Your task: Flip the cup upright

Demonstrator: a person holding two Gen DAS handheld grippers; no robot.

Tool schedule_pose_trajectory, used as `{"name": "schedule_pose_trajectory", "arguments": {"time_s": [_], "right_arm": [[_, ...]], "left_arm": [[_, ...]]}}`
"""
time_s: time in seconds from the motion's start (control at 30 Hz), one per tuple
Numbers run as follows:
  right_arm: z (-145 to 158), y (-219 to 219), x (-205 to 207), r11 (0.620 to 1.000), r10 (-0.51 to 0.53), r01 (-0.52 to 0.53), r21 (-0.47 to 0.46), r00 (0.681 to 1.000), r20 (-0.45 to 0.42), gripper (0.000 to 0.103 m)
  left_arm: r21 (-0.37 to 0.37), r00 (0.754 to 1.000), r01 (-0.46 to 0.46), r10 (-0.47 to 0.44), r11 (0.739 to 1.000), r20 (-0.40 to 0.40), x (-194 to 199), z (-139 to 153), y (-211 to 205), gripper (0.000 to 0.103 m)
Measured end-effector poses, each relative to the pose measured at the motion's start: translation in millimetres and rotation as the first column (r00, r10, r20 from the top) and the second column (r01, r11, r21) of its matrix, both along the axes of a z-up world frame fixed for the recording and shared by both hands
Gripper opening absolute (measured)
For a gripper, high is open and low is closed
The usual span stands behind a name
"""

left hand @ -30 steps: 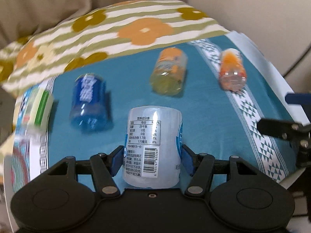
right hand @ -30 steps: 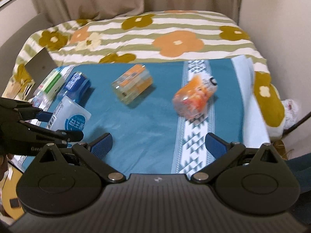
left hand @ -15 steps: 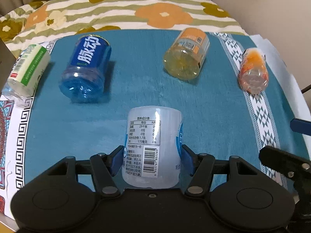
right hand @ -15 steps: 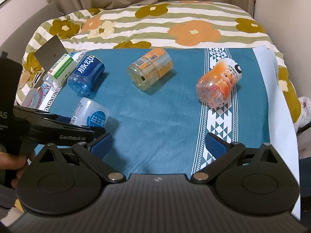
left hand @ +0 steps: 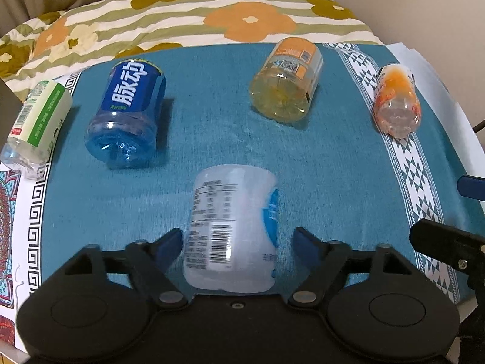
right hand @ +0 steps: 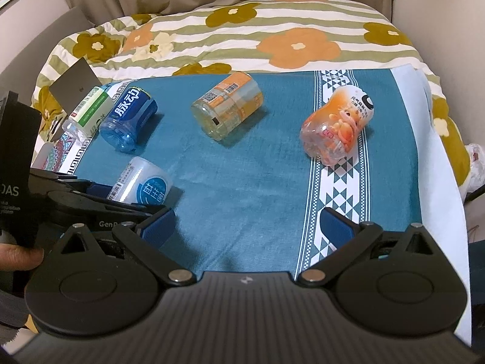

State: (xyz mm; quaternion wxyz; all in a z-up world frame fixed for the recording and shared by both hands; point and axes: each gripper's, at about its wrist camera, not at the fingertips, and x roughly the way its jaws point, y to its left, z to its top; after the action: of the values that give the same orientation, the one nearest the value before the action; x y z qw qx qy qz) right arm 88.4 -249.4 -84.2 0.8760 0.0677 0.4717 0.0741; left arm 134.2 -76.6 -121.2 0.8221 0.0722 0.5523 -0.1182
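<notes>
Lying on its side between the left gripper's (left hand: 236, 238) fingers, the frosted white cup (left hand: 232, 227) rests on the teal cloth (left hand: 318, 163) near the front left of the bed; the barcode label faces up and the image is slightly blurred there. The left fingers stand apart, with a visible gap on the right side and the left pad at or just beside the wall, so nothing is clamped. The right gripper (right hand: 245, 221) hangs spread wide over bare cloth, holding nothing. Judgement: the cup looks like thin translucent plastic, empty, so light and somewhat squashy; the label wrap is probably slick. A mid-body grip across the label band, with moderate squeeze, seems safest; too hard would dent it, too light would let it roll out. The bedding underneath is soft, so a stood-up cup may wobble. Four more containers lie tipped beyond: a green-labelled bottle (left hand: 36, 124) at the far left edge, a blue cup (left hand: 127, 115) near it, a yellow-orange jar (left hand: 286, 86) in the centre, an orange cartoon-print cup (left hand: 397, 100) on the patterned white stripe (right hand: 336, 185). Open cloth lies ahead and to the right of the white cup, giving room to swing; the cloth's left border and the bed edge are near.
</notes>
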Motion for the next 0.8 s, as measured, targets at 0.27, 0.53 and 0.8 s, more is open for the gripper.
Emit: {"name": "schedule_pose_trajectory", "arguments": {"time_s": [0.27, 0.53, 0.8], "right_arm": [[-1, 2, 0, 1.0, -0.004, 0.004, -0.002, 1.0, 0.002, 0.103], [0, 4, -2, 1.0, -0.006, 0.006, 0.004, 1.0, 0.006, 0.103], [2, 10, -4, 1.0, 0.002, -0.002, 0.008, 1.0, 0.012, 0.103]], "left_arm": [[0.032, 0.999, 0.024, -0.025, 0.999, 0.031, -3, 7, 0, 0.092], [0.075, 0.997, 0.023, -0.028, 0.997, 0.072, -7, 15, 6, 0.093], [0.08, 0.995, 0.021, -0.029, 0.997, 0.094, -11, 24, 9, 0.093]]}}
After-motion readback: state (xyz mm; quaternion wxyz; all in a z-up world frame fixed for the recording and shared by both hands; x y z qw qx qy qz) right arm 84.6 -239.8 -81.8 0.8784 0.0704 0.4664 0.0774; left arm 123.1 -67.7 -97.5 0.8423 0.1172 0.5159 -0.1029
